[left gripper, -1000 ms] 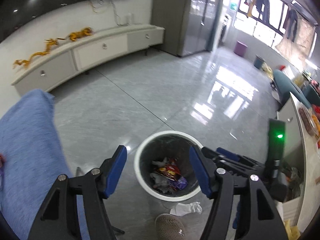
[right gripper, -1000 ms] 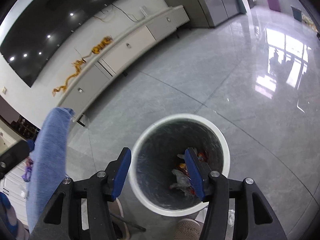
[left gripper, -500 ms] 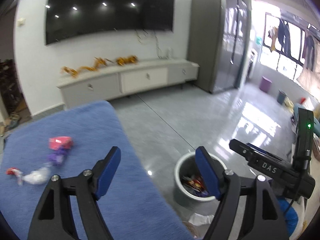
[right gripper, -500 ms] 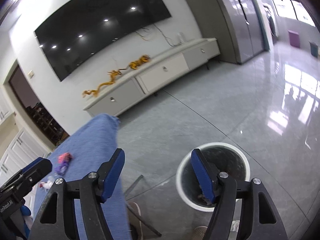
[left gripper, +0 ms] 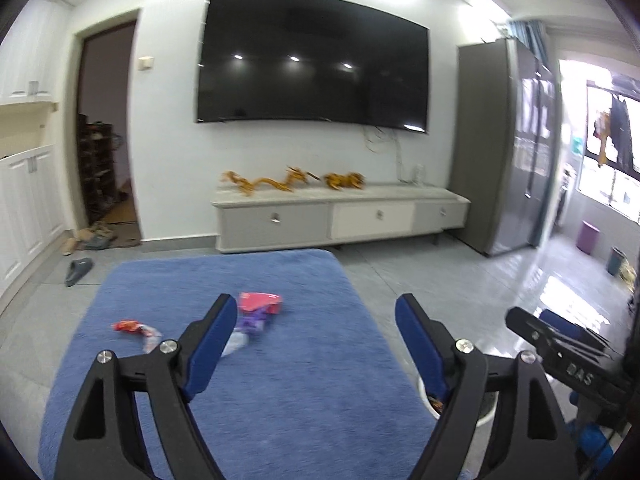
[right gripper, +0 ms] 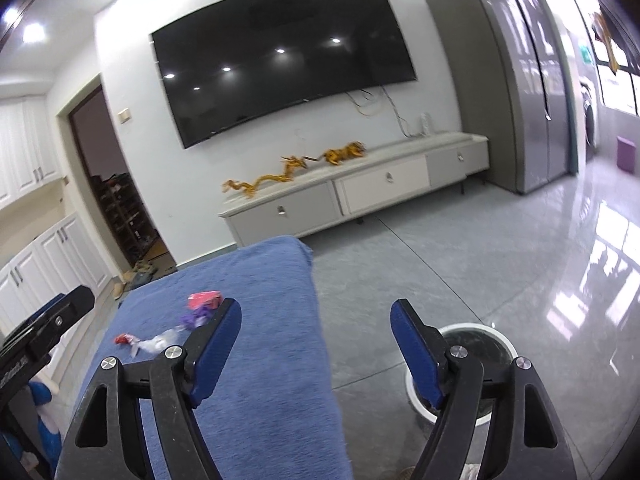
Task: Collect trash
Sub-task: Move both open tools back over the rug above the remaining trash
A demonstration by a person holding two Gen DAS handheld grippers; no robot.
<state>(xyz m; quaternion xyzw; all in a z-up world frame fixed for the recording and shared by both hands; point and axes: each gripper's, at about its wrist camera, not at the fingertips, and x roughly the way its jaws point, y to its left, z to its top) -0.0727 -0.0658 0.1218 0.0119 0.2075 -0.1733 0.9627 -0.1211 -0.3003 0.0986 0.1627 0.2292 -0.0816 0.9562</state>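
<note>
Both your left claw (left gripper: 312, 336) and right claw (right gripper: 316, 340) are wide open and hold nothing. The pink plastic wrapper (left gripper: 260, 303) lies on the blue fuzzy tabletop (left gripper: 304, 380) with other small wrappers touching it. You could pinch the cloth or catch two pieces together, I think.

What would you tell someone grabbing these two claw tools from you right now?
Left gripper: open, holding nothing, above the blue cloth.
Right gripper: open, holding nothing, between cloth and bin.
Left to collect on the cloth: pink packet, purple wrapper, red wrapper, clear wrapper.
Done: nothing certain; the bin's contents are mostly hidden.
Next: probably pick one up and drop it in the bin.
</note>
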